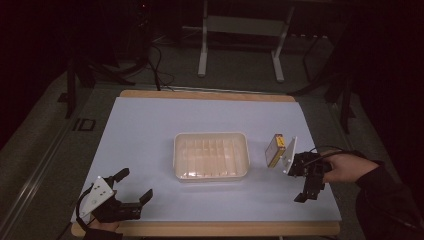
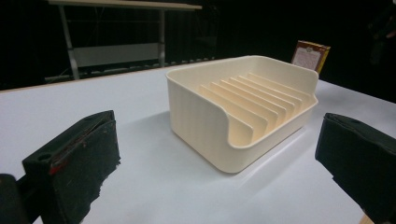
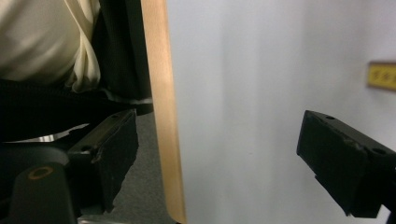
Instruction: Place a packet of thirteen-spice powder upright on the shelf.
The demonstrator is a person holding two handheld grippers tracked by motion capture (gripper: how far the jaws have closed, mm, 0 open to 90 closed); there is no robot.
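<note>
A cream ribbed rack (image 1: 211, 155) sits in the middle of the white table (image 1: 150, 125). Just right of it a small yellow and red box (image 1: 275, 149) stands on edge. In the left gripper view the rack (image 2: 243, 107) is close ahead, with the box (image 2: 310, 55) behind its far corner. My left gripper (image 1: 135, 184) rests at the front left corner, open and empty (image 2: 215, 154). My right gripper (image 1: 304, 192) is beside the box at the right, turned toward the table's front edge. Its jaws stand open with nothing between them (image 3: 217, 158).
The wooden front edge of the table (image 3: 161, 107) runs through the right gripper view, with the person's clothing (image 3: 46, 42) beyond it. A yellow printed strip (image 3: 383, 75) shows at that view's right border. A metal frame (image 1: 240, 30) stands on the dark floor behind the table.
</note>
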